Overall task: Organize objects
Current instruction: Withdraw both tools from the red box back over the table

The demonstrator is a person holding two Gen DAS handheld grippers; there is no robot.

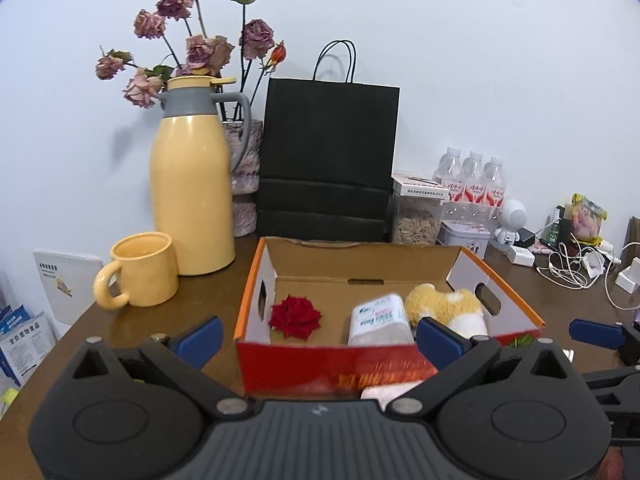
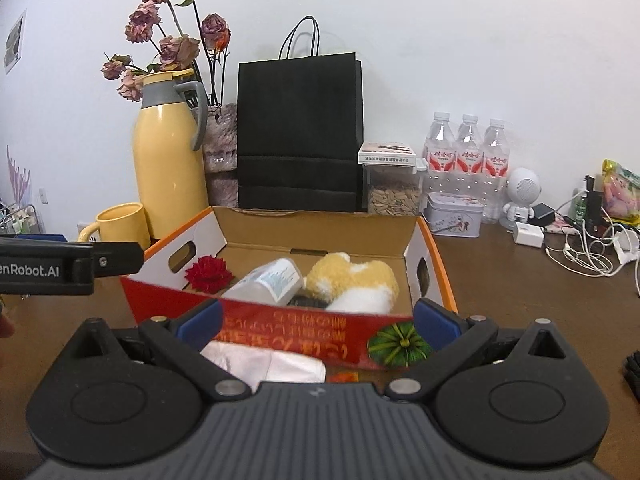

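Observation:
An open red and orange cardboard box stands on the brown table. Inside lie a red fabric rose, a white tissue pack and a yellow-white plush toy. A white cloth and a small green pumpkin lie on the table in front of the box. My left gripper is open and empty before the box's front wall. My right gripper is open and empty over the cloth and pumpkin.
A yellow thermos and yellow mug stand at the left. A black paper bag, dried roses, a seed jar, a tin, water bottles and tangled cables line the back and right.

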